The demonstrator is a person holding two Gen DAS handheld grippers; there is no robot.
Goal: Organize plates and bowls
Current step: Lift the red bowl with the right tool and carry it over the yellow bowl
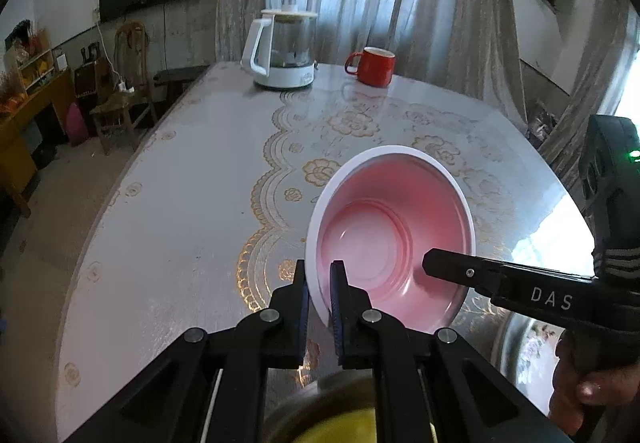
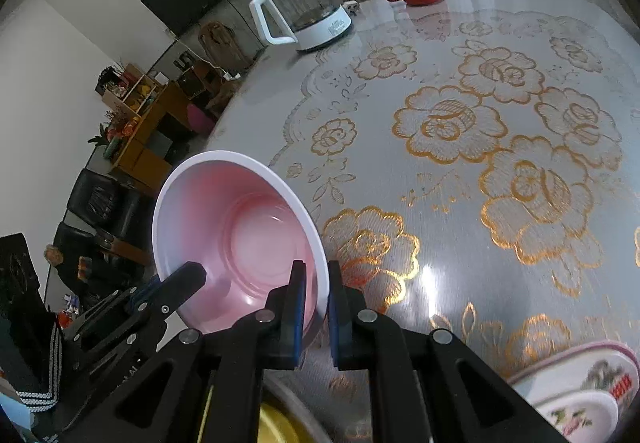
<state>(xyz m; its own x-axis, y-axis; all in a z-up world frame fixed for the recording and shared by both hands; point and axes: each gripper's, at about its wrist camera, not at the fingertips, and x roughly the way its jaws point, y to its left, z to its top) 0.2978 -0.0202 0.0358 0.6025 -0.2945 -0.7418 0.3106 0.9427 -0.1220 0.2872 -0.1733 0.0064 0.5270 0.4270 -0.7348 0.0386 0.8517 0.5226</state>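
Both grippers, left gripper [image 1: 319, 285] and right gripper [image 2: 317, 285], pinch the pink bowl [image 1: 390, 239] rim (opposite sides), nearly closed.

Kettle [image 1: 284, 51] left of mug [image 1: 374, 66]

Table [image 1: 168, 203]: grey glossy cloth with gold floral lace print, strong glare at right edge. Far side: glass kettle [image 1: 282, 49] with white handle and base, red mug [image 1: 374, 66] just right of it, apart. Near right corner: floral plate [image 2: 580, 399], partly cut off by the frame. Near edge, centre: yellow dish [image 2: 276, 425], mostly hidden, blurred. Can't tell if it touches the plate.
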